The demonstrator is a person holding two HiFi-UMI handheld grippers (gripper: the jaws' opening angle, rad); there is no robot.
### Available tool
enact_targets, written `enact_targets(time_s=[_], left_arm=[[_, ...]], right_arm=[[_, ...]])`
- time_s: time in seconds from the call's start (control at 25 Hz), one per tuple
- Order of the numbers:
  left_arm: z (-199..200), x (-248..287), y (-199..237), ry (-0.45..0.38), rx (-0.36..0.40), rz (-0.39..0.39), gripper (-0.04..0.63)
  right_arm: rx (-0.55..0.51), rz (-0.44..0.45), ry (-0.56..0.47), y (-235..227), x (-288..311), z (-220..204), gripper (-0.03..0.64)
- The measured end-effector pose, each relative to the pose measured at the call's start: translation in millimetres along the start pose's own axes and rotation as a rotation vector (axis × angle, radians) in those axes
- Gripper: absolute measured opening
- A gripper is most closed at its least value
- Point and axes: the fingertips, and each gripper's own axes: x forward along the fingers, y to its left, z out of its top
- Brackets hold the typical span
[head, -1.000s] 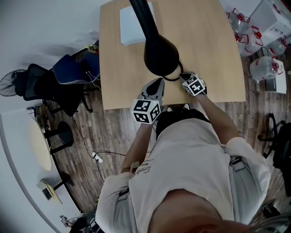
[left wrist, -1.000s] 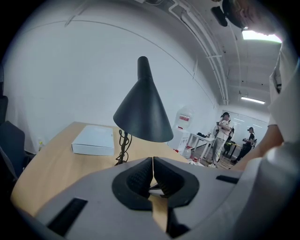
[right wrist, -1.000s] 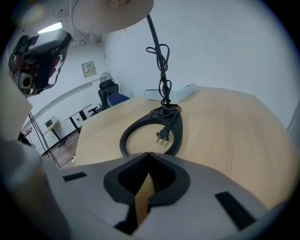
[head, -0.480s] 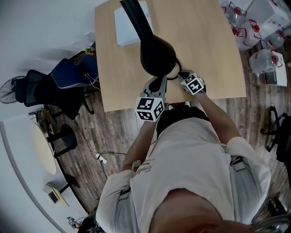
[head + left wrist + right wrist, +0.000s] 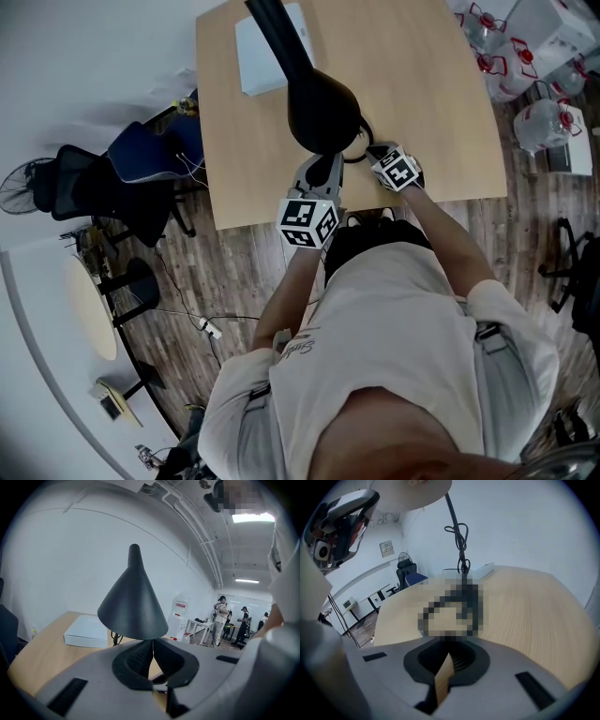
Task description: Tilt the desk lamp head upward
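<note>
Both tongs closed on nothing, lamp head just past my left tips

My left tongs (image 5: 152,644) sit pinched together right under the lamp head's (image 5: 133,602) lower rim. My right tongs (image 5: 451,654) meet at the tips, low over the table (image 5: 525,602) before the lamp base (image 5: 354,150). If I nudge up, I reckon closed tips could skid off that smooth cone. With the base unbraced, the lamp could slide toward the white box (image 5: 86,632) beyond.

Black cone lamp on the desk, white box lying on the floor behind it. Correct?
Not quite. The white box lies on the desk, not on the floor, behind the black cone lamp. The head view shows it on the wooden top, and the left gripper view agrees.
</note>
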Motion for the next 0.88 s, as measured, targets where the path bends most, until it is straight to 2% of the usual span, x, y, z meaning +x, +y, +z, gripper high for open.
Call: enact_targets(time_s=[0.2,0.4,0.88], left_arm=[[6,-10,-7,-0.013,0.008,-0.003,0.015],[16,-25,-21,-0.04,0.03,-0.008,0.015],[62,-65,-53,-0.115,0.047,-0.028,0.015]], right_arm=[[-0.001,-0.01,-0.011,1,0,0,-0.005],[-0.046,-0.023,-0.019,-1,1,-2,-0.005],[-0.069,-0.02,-0.007,0,1,-1,-0.005]])
